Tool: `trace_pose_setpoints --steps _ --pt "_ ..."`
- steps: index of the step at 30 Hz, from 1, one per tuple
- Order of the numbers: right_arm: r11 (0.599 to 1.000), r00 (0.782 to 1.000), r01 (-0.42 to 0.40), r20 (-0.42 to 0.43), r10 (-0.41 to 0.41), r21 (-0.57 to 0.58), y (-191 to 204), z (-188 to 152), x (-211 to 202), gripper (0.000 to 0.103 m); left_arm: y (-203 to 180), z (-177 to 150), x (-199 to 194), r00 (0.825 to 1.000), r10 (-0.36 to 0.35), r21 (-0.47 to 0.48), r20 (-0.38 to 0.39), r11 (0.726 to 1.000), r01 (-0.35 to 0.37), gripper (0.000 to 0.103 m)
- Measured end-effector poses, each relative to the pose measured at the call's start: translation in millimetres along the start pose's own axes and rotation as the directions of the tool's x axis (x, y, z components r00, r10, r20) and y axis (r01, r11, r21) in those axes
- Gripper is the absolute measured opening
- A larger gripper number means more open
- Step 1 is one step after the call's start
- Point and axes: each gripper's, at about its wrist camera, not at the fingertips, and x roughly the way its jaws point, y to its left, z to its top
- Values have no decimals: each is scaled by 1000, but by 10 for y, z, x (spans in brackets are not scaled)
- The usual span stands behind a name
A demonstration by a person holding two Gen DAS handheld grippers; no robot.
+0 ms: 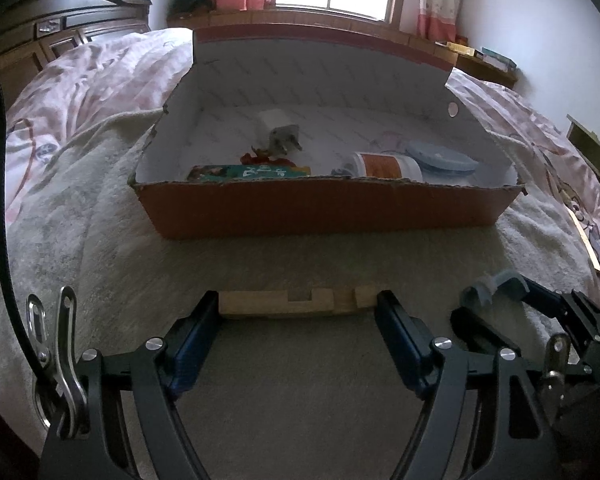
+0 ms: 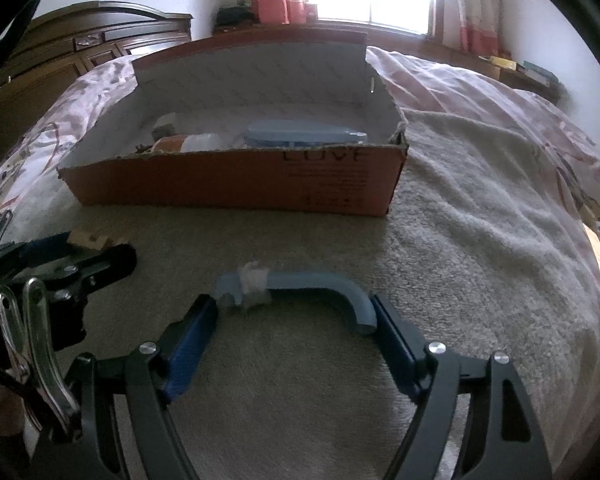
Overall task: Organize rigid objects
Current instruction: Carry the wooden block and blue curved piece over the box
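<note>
My left claw is clamped endwise on the wooden block, its pads pressing both ends. My right claw likewise grips the blue hook, spanning tip to tip. The box sits straight ahead of both, on the bed. To do this well I'd lift each piece level, clear the near wall (it's low), and release over bare floor, not onto the bottle.

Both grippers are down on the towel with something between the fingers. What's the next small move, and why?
Probably close both grippers fully, then lift. The left gripper brackets the wooden block end to end, the right gripper spans the blue hook, and the cardboard box sits open just ahead.
</note>
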Motion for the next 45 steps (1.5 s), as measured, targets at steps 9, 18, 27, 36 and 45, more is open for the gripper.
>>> trace_pose_setpoints --steps 9,18,27,36,45 --pt "1000 1000 7 13 -7 10 -20 -6 -24 77 -1 4 -98 1000 12 21 23 1000 -13 79" --pt "998 998 -54 35 52 42 -61 7 -115 77 -28 41 -169 999 18 40 42 999 -19 79" --pt "994 992 -102 80 100 30 -16 92 -273 77 -32 138 -305 997 8 54 76 998 -12 79" --pt "991 983 -134 129 131 19 -14 336 -402 77 10 370 -426 993 6 55 119 998 -12 79" --pt "987 972 -163 170 161 -7 37 598 -435 77 38 607 -477 987 8 56 161 998 -17 79"
